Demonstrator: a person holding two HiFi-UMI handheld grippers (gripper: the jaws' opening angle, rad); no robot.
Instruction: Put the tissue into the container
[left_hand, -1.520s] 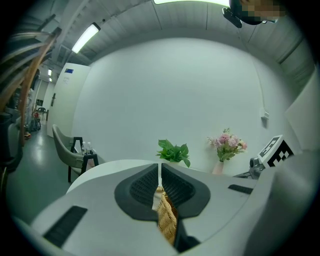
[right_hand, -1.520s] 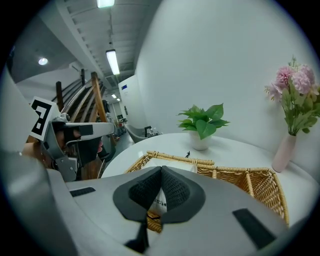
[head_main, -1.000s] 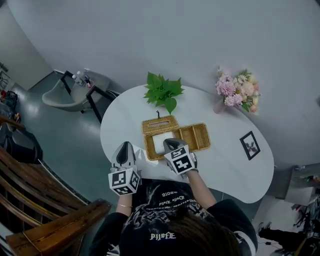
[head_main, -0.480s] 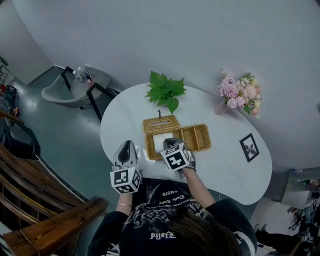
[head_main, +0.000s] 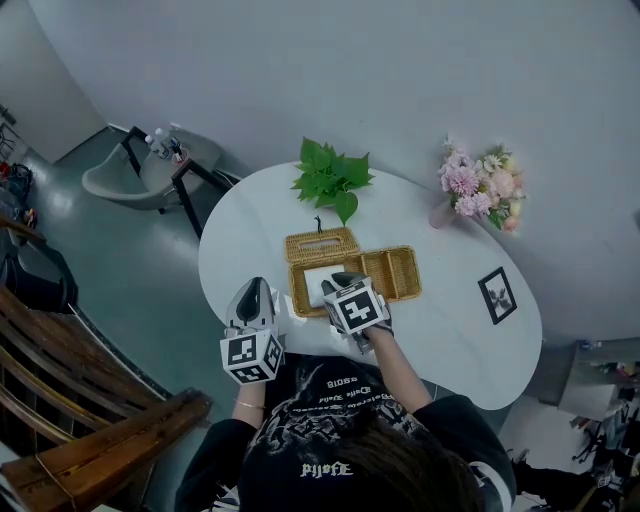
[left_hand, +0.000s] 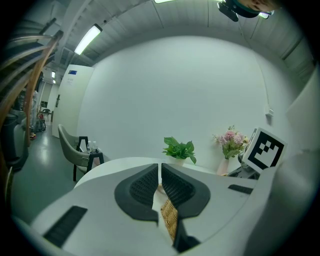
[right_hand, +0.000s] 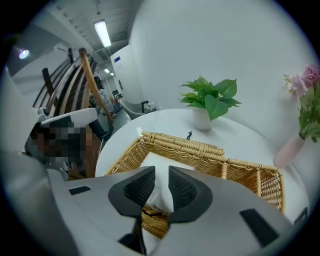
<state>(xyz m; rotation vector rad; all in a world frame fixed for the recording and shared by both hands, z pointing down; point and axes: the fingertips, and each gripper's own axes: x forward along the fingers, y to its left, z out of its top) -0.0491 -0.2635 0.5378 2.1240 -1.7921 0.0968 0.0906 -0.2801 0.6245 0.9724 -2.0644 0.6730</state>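
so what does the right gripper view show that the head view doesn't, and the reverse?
Right gripper view only: the right hand-held gripper with jaws apart, just opened, and the tissue pack between them. Head view only: the framed picture. Both: wicker basket, potted plant, pink flowers, white table.

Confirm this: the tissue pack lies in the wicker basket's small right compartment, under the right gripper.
Wrong compartment. The head view shows the tissue pack in the wicker basket's large left compartment, under the right gripper, whose jaws have just been opening with the pack between them, unpinched.
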